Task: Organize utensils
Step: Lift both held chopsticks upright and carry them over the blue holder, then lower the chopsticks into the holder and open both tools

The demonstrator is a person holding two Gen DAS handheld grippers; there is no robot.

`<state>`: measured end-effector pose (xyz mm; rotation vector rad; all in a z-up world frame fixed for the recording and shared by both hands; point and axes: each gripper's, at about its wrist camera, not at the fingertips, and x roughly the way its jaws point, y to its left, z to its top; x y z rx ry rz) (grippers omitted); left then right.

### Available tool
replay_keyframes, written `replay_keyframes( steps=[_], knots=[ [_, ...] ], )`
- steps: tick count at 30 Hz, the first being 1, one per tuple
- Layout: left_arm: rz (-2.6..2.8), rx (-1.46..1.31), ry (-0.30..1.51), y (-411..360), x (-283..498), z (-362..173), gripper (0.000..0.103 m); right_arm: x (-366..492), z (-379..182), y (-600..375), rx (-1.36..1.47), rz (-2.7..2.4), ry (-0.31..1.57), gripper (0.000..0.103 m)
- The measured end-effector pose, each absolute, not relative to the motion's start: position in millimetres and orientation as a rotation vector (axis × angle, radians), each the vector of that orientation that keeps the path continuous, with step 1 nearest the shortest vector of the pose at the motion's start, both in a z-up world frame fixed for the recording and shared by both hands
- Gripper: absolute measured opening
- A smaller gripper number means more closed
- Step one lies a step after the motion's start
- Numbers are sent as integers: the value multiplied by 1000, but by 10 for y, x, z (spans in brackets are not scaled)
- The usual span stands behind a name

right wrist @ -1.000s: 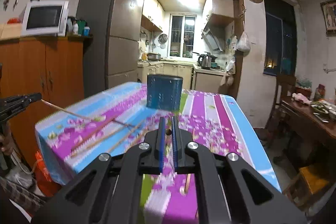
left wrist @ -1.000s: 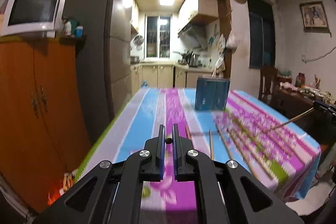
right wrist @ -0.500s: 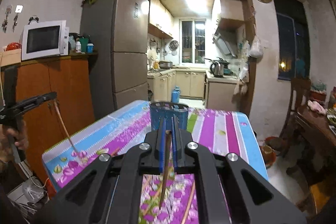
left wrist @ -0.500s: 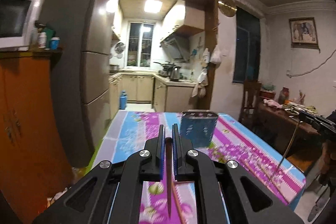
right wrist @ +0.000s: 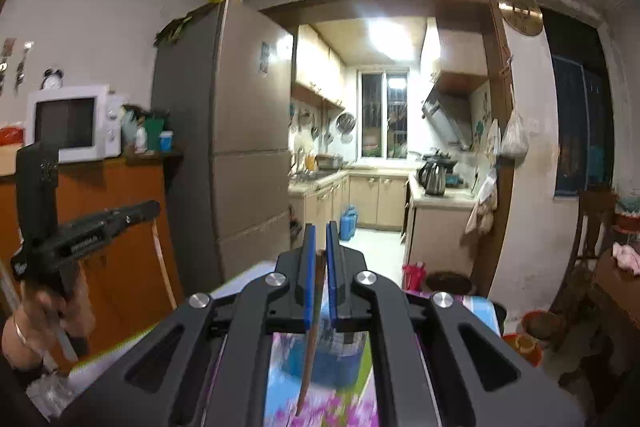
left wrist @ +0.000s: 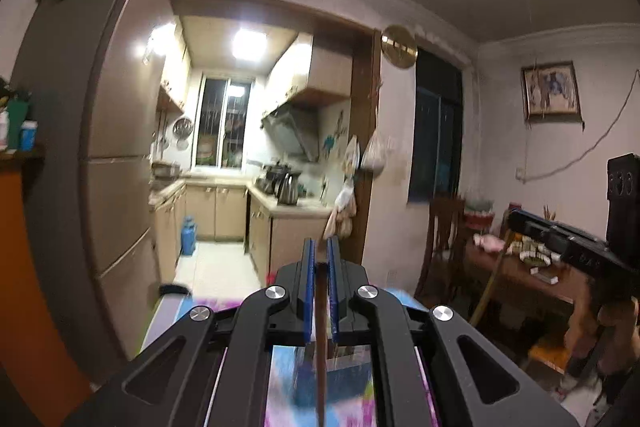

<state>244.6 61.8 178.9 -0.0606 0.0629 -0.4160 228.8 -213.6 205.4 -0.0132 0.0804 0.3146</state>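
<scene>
The left gripper [left wrist: 319,259] clamps a dark brown chopstick [left wrist: 321,347] that hangs straight down. The right gripper [right wrist: 320,247] pinches a lighter wooden chopstick [right wrist: 310,339], tapered, tilting slightly. Both dangle above the blue holder [right wrist: 320,363] on the striped tablecloth [right wrist: 340,411].

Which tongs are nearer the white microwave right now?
Left. The left tongs hang in front of the orange cabinet, just below the microwave. The right tongs are further out to its right, with the left tongs in between.
</scene>
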Motion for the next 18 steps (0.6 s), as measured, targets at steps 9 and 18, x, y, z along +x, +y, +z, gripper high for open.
replay_keyframes(
  steps=[9, 18],
  knots=[
    [-419, -50, -11, 64, 3450, 1810, 8, 3308, 1974, -2050, -38, 197, 86, 4],
    [-410, -28, 106, -151, 4036, 1058, 8, 3804, 1366, -1939, -36, 199, 201, 4]
  ],
)
